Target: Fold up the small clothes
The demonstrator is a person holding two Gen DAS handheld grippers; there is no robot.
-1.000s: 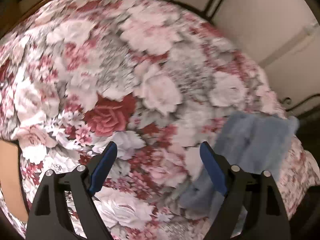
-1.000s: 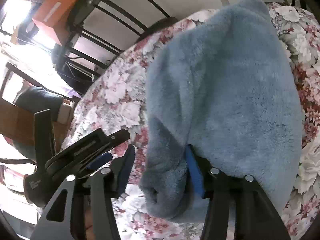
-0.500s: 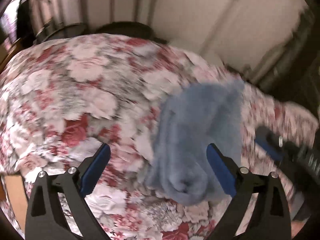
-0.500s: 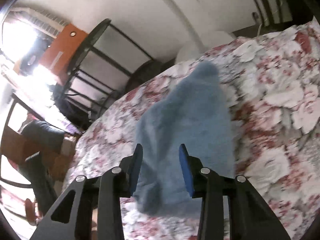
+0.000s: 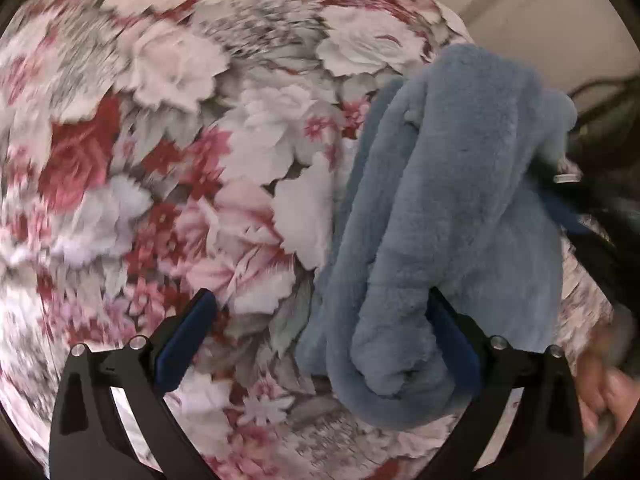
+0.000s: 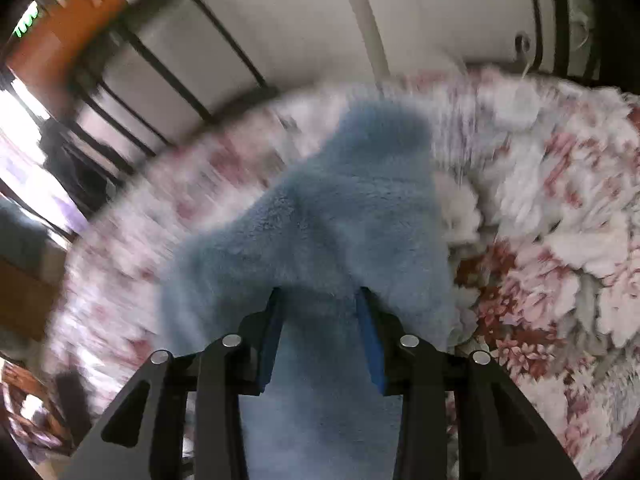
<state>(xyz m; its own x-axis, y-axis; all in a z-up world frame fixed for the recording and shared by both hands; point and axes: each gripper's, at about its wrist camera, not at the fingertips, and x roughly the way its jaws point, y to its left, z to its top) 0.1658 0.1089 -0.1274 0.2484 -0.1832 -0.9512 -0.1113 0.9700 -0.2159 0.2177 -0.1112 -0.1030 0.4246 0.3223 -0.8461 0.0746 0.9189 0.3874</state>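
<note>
Blue fleece garment (image 5: 448, 216) lies bunched on the flowered bedspread (image 5: 168, 128). Right gripper (image 6: 320, 300) has its 2 fingers clamped on a fold of it. Left gripper (image 5: 316, 308), jaws just opening, stands wide apart, 1 finger (image 5: 452, 340) against the fleece.

Bedroom — floral bedspread (image 5: 248, 184), iron bedframe (image 6: 168, 64)

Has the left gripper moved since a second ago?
Yes. The left gripper, jaws just opening wider, has shifted across the floral bedspread toward the blue fleece garment, whose rolled end now lies between them.
</note>
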